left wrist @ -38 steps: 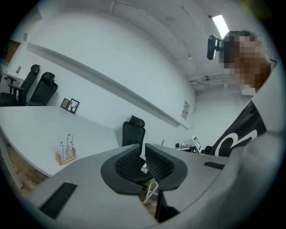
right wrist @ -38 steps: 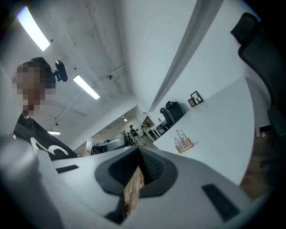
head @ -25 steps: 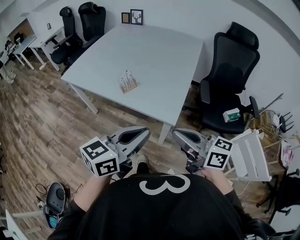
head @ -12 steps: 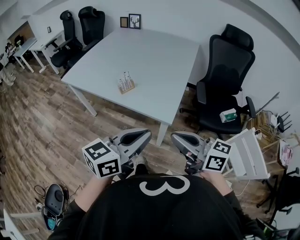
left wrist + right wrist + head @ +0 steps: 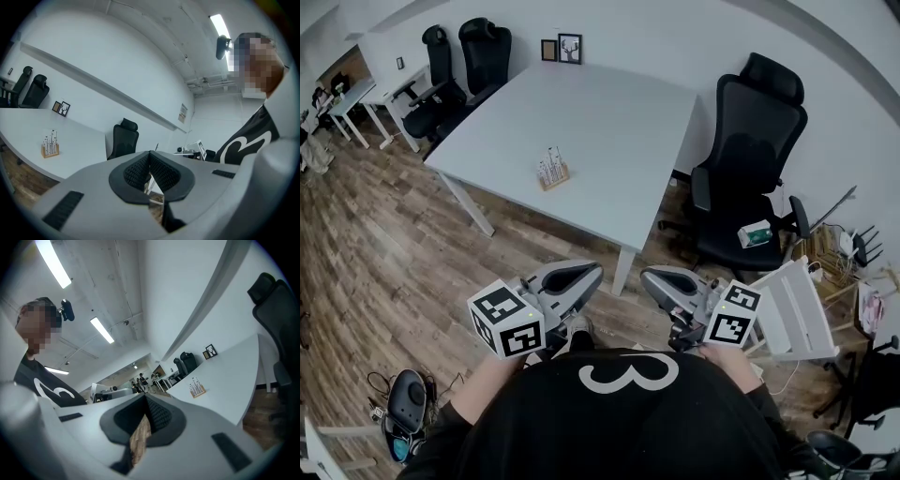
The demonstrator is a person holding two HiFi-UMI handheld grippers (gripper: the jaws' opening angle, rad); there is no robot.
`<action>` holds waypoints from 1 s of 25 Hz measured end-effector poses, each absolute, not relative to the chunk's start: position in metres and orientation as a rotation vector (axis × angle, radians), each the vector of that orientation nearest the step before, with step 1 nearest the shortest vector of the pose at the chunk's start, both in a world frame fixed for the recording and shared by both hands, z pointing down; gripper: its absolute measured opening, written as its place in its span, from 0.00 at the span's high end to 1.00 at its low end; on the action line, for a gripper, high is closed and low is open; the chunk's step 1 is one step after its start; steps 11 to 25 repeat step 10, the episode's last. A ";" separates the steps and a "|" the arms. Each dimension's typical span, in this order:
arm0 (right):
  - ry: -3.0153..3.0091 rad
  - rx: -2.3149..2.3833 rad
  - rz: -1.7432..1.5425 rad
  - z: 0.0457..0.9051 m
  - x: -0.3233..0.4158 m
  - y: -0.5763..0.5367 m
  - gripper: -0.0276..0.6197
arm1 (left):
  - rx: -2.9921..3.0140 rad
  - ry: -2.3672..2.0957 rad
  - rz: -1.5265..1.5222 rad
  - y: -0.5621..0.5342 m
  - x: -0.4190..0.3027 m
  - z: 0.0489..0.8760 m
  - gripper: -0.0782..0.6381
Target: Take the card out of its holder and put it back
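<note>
Zero steps appear complete. My left gripper [image 5: 581, 272] and right gripper [image 5: 652, 277] carry their jaws together, empty, near my body. Card holder [image 5: 555, 175] with its cards [image 5: 550, 159] stands untouched on the far bench [image 5: 619, 112]; removal and reinsertion remain.

White table [image 5: 619, 122]: a wooden card holder [image 5: 555, 175] rests near its left edge, with cards [image 5: 551, 157] upright in it. A brown picture frame [image 5: 548, 50] and a black picture frame [image 5: 572, 48] stand side by side at the far edge, well apart from the holder.
</note>
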State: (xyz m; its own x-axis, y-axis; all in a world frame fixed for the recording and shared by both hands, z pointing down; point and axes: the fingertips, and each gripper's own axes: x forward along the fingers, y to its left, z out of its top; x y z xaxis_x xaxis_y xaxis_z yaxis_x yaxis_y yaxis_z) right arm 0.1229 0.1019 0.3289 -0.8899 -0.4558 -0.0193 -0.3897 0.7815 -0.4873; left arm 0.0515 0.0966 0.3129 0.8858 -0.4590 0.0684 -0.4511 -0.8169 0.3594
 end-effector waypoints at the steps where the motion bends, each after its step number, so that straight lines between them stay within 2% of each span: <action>1: 2.835 -0.676 -0.729 0.329 0.123 0.103 0.95 | 2.684 -0.673 -0.030 0.098 0.051 0.313 0.87; 25: 2.839 -0.676 -0.724 0.328 0.121 0.112 0.95 | 2.675 -0.697 -0.040 0.106 0.047 0.313 0.87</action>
